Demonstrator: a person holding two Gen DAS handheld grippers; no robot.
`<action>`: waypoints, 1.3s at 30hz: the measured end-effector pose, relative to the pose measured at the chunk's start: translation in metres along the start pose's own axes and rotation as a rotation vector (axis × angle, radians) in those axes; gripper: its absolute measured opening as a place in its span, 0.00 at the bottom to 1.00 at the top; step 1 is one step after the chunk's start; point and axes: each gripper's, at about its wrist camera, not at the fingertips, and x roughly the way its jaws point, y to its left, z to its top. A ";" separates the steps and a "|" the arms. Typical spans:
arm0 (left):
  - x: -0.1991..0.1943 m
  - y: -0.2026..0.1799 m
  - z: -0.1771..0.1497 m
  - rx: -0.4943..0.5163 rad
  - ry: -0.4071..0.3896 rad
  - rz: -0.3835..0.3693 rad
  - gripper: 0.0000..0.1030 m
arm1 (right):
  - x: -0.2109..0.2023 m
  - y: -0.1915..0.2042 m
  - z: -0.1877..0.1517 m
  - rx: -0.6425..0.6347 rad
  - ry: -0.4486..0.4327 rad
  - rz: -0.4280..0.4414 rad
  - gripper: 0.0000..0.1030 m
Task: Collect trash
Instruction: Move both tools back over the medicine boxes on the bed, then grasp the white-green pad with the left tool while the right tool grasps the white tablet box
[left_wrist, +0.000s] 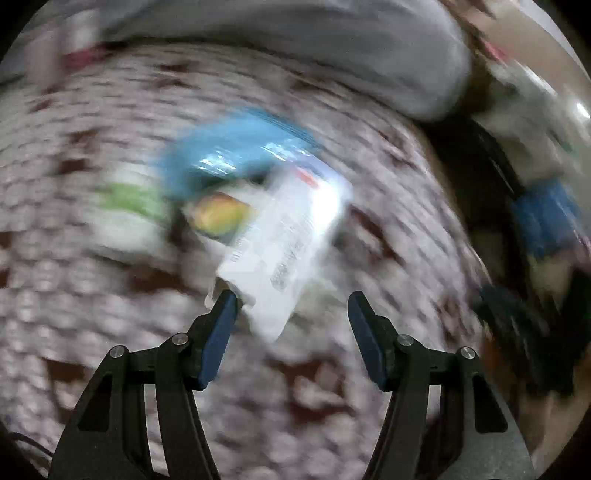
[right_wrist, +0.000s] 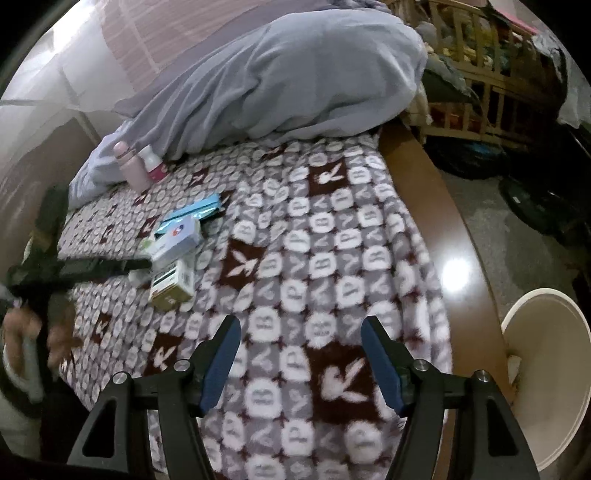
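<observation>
Right tool (right_wrist: 299, 332) wide apart over the blanket (right_wrist: 332, 236), empty. Left tool (left_wrist: 291, 306) apart too, near a white box (left_wrist: 288, 236). Bin (right_wrist: 550, 373) beside bed.

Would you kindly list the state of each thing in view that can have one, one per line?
Left hand-held gripper: open, a white box partly between its fingers, not clamped.
Right hand-held gripper: open, nothing between its fingers.
White box: lying on the patterned blanket.
Blue packet: lying flat, beside the boxes.
White bin: open-topped, on the floor beside the bed.
Pink bottle: upright, cap on.
</observation>
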 end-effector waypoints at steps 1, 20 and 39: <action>0.000 -0.009 -0.004 0.035 0.004 -0.003 0.59 | 0.000 -0.001 0.002 0.014 0.000 -0.001 0.64; -0.068 0.100 -0.019 -0.104 -0.177 0.314 0.59 | 0.097 0.104 0.062 0.041 0.119 0.127 0.72; 0.006 0.120 0.035 -0.197 -0.120 0.335 0.60 | 0.109 0.099 0.067 0.061 0.193 0.120 0.73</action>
